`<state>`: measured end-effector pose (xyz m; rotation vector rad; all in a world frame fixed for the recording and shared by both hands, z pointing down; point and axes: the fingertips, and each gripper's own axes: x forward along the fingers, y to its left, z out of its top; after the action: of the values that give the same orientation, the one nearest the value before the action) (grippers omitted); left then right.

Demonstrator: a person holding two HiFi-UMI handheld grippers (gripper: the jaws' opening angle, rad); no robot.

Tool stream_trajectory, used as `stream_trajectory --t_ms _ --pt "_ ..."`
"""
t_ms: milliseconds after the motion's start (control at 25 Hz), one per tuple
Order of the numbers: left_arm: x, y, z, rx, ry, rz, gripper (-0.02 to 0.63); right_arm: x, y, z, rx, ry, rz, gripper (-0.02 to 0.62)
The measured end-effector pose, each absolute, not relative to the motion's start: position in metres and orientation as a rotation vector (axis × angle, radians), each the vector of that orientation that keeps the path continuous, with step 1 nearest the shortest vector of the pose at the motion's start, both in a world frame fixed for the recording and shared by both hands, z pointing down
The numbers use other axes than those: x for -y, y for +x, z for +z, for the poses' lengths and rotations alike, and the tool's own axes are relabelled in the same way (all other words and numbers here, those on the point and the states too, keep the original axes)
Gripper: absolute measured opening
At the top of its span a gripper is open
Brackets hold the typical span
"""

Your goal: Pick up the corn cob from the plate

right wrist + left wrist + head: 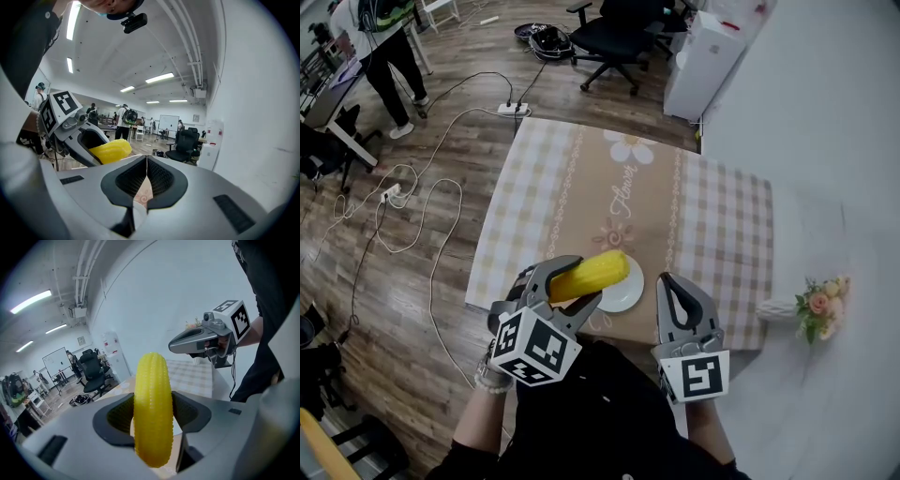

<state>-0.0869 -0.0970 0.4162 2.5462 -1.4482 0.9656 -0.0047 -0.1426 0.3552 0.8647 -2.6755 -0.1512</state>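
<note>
One corn cob [592, 272] clamped in left hand-held gripper [578, 282], over plate [626, 296]

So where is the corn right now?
The corn cob is clamped between the jaws of the left gripper, at the lower middle of the head view, over the left edge of the white plate on the checked tablecloth.

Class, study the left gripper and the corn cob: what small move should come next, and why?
Probably raise the left gripper slightly, with its fingers closed. The corn cob is clamped between them, and the head view shows it held above the plate, not lying on it. The right gripper is shut and empty.
</note>
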Motion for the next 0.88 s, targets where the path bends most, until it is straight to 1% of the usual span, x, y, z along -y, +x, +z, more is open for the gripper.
stream_trajectory --t_ms 880 --pt "0.097 -0.084 0.416 1.434 2.571 0.999 0.253 0.135 -0.017 0.363 2.668 0.797 -0.163 0.041"
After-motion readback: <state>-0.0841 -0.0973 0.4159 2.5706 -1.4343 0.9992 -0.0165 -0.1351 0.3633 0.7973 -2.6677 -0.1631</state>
